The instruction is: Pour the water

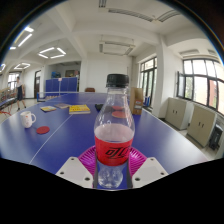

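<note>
1 bottle (114, 130), clear plastic, black cap, red label with white lettering, is standing upright between the 2 fingers of the gripper (111, 170). Its long axis is running from 6 o'clock up to 12 o'clock, dead ahead of the camera, cap at the top. Both fingers, left (76, 170) and right (147, 170), are sitting at either side of the bottle's base, with the pink pads showing behind the lower body. Jaws appear to be closing on the bottle or just touching it; whether both are pressing cannot be told, and whether the bottle is resting on the blue table (50, 135) or being lifted cannot be told either.

1 white cup (27, 119) is sitting at about 10 o'clock from the bottle, well apart, on the same table, with flat yellow items (78, 109) beyond it. Judgement: the cup is the likely receiver, so the coming move is calling for carrying the bottle toward 10 o'clock and tipping its cap that way.
</note>
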The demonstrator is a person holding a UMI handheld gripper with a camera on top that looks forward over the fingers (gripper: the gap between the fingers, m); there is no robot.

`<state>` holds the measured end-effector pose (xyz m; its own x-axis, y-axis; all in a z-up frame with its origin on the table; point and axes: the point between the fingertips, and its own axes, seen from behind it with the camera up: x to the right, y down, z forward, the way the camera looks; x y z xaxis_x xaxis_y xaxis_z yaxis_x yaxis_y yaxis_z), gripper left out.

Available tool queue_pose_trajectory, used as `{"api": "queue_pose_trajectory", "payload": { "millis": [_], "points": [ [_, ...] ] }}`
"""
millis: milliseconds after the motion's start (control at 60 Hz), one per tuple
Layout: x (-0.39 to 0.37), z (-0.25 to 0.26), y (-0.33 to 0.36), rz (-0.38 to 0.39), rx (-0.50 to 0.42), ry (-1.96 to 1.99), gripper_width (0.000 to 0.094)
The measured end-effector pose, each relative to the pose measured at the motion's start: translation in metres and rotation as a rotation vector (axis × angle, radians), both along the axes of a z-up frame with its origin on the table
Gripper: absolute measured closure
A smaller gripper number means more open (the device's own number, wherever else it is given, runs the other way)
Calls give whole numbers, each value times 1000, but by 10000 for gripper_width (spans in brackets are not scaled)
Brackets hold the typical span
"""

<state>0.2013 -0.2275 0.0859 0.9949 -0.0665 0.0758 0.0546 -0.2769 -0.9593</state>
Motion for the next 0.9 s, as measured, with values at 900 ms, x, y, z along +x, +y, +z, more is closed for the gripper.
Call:
{"api": "queue_pose_trajectory", "payload": {
  "millis": [900],
  "points": [
    [-255, 331, 180, -149, 303, -1512, 611]
  ]
}}
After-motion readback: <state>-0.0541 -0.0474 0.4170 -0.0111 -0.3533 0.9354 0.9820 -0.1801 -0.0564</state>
